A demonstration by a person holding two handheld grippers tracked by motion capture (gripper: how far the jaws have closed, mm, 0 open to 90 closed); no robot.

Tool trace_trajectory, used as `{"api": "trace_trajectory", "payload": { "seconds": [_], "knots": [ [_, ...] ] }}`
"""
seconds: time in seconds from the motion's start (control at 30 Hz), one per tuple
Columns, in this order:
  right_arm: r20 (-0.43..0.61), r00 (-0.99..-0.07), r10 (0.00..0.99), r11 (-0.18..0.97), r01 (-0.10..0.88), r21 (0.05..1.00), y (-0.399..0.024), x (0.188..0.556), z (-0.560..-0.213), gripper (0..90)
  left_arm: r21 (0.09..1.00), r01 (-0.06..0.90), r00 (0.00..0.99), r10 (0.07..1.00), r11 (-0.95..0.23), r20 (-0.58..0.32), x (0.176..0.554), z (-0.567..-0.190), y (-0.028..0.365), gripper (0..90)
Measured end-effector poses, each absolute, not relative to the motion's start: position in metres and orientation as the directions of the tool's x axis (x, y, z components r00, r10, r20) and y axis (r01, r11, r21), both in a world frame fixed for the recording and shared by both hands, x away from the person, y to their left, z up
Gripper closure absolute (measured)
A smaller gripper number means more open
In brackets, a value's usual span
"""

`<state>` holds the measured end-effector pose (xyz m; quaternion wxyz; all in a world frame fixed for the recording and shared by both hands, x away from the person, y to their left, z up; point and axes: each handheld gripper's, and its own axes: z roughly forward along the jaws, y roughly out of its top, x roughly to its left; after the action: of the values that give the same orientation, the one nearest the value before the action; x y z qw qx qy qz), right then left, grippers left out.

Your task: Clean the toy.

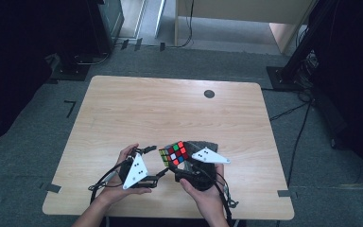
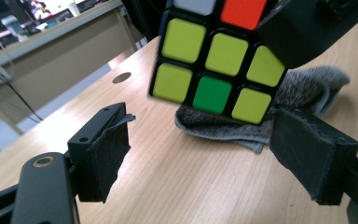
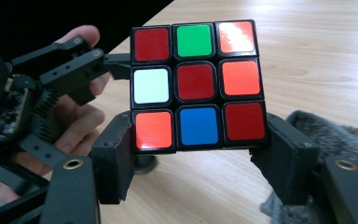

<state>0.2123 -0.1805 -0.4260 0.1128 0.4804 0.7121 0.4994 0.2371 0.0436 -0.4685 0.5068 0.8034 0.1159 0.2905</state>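
The right gripper [image 3: 198, 154] clamps a multicoloured plastic 3x3 puzzle cube [image 3: 198, 84] by its bottom layer, both black jaws pressed against opposite sides, and holds it lifted off the light wooden table [image 1: 170, 109]. In the high view the cube [image 1: 175, 153] sits near the table's front edge, between the 2 hands. The face toward the right gripper's camera is mostly red and orange; the face seen from the left gripper [image 2: 200, 154] is mostly yellow-green. That left gripper stands wide open with nothing between its jaws, just beside the cube. A grey fuzzy cloth [image 2: 307, 84] lies on the table below the cube.
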Motion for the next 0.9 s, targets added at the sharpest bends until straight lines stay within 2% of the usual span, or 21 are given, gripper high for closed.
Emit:
{"api": "trace_trajectory", "payload": {
  "seconds": [0.17,0.37,0.47,0.53,0.63,0.8,0.9],
  "knots": [
    [0.316,-0.530,0.787,0.072,0.587,0.806,-0.170,0.211,-0.429,34.8,0.864,-0.148,0.785,0.474,-0.482,0.399,0.232,-0.470,0.038,22.1],
    [0.328,-0.541,0.775,0.095,0.612,0.785,-0.164,0.211,-0.433,34.5,0.852,-0.169,0.783,0.458,-0.495,0.421,0.229,-0.474,0.035,32.9],
    [0.348,-0.550,0.759,0.094,0.622,0.778,-0.167,0.214,-0.435,32.4,0.861,-0.156,0.791,0.461,-0.484,0.403,0.230,-0.474,0.036,33.6],
    [0.360,-0.555,0.750,0.091,0.626,0.775,-0.169,0.216,-0.434,25.5,0.865,-0.138,0.793,0.470,-0.482,0.388,0.232,-0.474,0.038,33.7],
    [0.378,-0.558,0.739,0.068,0.619,0.782,-0.177,0.218,-0.430,21.2,0.888,-0.089,0.797,0.502,-0.451,0.335,0.238,-0.473,0.045,33.7],
    [0.375,-0.543,0.752,0.008,0.576,0.818,-0.195,0.219,-0.421,21.6,0.908,-0.022,0.801,0.536,-0.418,0.266,0.248,-0.472,0.056,33.7],
    [0.319,-0.509,0.800,0.017,0.550,0.835,-0.203,0.223,-0.422,21.5,0.915,0.009,0.809,0.541,-0.404,0.231,0.251,-0.472,0.059,33.8]
  ]
}}
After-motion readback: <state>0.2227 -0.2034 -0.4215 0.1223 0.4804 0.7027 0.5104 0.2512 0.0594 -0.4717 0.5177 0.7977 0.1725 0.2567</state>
